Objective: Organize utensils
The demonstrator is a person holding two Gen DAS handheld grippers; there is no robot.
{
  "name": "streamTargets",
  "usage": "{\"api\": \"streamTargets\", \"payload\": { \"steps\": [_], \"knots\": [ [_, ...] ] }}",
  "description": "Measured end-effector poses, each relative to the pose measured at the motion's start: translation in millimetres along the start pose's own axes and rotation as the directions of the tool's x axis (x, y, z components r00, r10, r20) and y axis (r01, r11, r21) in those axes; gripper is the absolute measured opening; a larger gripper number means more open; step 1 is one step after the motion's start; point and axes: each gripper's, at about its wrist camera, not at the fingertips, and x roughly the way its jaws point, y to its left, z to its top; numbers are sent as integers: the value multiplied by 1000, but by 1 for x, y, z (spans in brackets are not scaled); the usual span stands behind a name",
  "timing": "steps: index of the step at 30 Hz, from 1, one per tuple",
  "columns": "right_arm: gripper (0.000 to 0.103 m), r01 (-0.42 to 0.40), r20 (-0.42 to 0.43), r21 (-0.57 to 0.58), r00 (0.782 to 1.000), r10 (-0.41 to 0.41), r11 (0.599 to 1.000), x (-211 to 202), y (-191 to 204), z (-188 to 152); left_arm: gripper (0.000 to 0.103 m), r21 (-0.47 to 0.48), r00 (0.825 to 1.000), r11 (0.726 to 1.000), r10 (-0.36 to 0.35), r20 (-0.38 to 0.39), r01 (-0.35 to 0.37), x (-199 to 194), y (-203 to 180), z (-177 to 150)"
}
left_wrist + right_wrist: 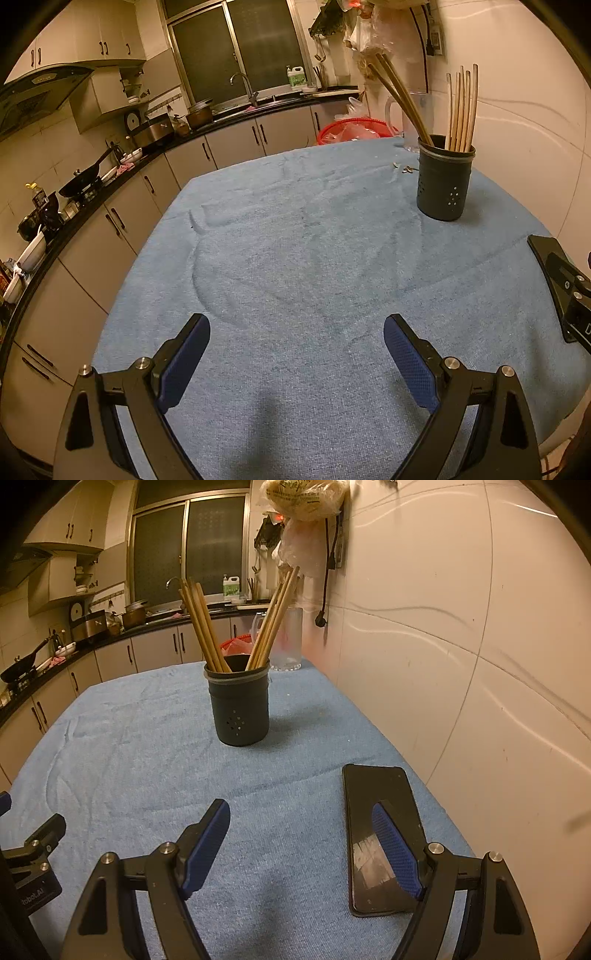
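So both grippers, left [296, 360] and right [301, 845], are wide open holding nothing, and the chopsticks [207, 627] are in the holder [239, 705] well ahead of both jaws.

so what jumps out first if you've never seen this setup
A dark utensil holder stands upright on the blue cloth, with wooden chopsticks fanned out of it in two bunches. A black phone lies flat beside the wall, under the open right gripper.
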Motion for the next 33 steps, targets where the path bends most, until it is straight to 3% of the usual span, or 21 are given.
{"api": "streamTargets", "payload": {
  "steps": [33],
  "knots": [
    [82,4,-22,-8,1000,-4,1000,5,2,-4,95,14,1000,1000,-9,1,9,-2,-1,-1]
  ]
}}
